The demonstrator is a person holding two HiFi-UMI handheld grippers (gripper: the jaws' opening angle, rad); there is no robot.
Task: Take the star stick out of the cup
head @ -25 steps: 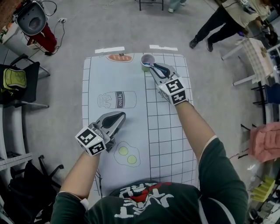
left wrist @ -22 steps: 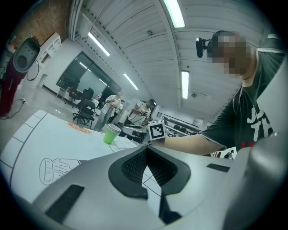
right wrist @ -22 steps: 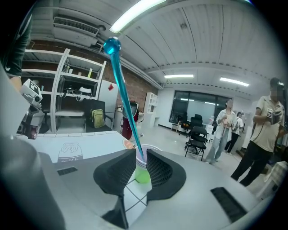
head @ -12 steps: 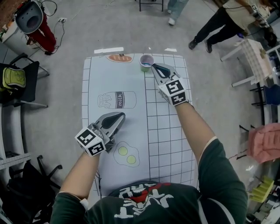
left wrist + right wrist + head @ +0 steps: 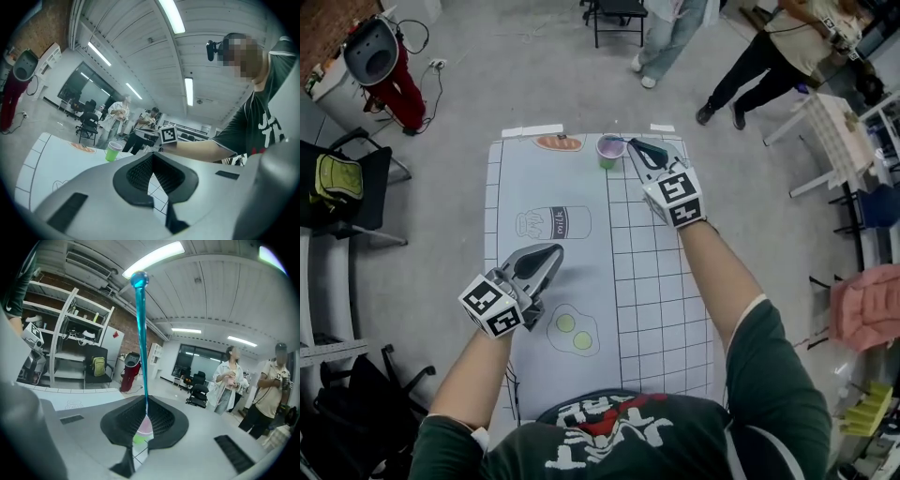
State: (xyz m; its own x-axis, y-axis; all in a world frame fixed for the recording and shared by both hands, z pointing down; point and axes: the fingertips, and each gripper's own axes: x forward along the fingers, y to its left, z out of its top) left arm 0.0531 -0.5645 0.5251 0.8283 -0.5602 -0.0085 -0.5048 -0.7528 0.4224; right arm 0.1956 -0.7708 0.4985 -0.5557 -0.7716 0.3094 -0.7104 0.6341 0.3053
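At right gripper (image 5: 145, 420), pinched star stick (image 5: 140, 343), indistinct overhead

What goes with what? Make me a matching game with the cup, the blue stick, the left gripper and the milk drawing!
Things:
1. cup
2. blue stick
3. left gripper
4. milk drawing

Places or states:
A. clamped in the right gripper
B. shut, holding nothing
C. green, standing at the far end of the mat
D. printed flat on the mat's left half

Pairs: 1-C, 2-A, 3-B, 4-D
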